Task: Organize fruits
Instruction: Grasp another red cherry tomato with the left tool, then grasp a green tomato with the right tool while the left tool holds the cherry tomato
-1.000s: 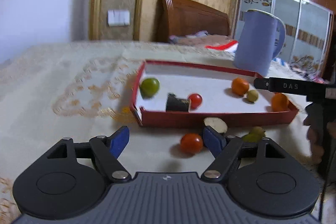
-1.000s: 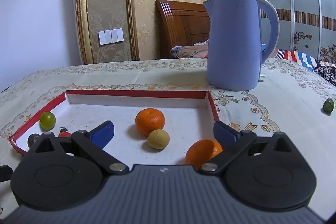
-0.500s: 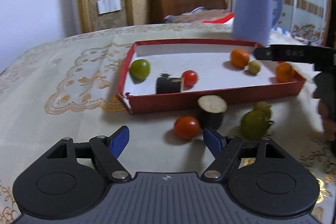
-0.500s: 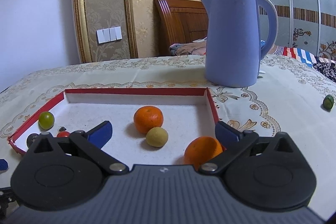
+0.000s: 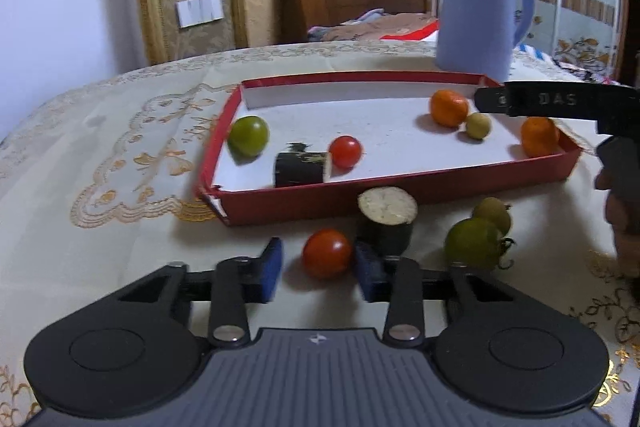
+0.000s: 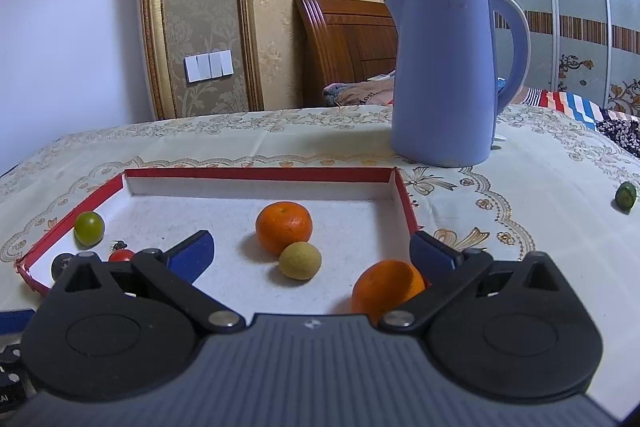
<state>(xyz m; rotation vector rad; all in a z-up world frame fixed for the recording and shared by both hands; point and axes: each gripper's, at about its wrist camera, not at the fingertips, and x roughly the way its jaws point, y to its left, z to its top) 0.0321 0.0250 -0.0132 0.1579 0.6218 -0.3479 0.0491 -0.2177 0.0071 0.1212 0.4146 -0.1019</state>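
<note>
Because the red tomato is small, round and smooth-skinned, it will likely be light but prone to roll or squirt out, and soft enough to bruise under a hard pinch; the best hold is judged to be across its widest middle, with gentle pressure. It lies on the bench cloth just in front of the near wall of the red tray, between the blue pads of the left gripper. Those jaws have just been closing around it; the right pad looks to touch the fruit while a gap shows at the left pad, so the pinch seems not yet complete.

Room is tight on the tomato's right: a cut eggplant piece stands just beside it, close behind the right pad, and a green tomato with a smaller yellowish fruit sits further along the tray's near wall. The tray wall is low but must be cleared on a lift. Inside, open floor lies between another red tomato and the orange.

The right gripper hangs over the tray's right corner with jaws spread wide and pinching nothing, a second orange just below it. A blue kettle stands beyond the tray's far wall.
</note>
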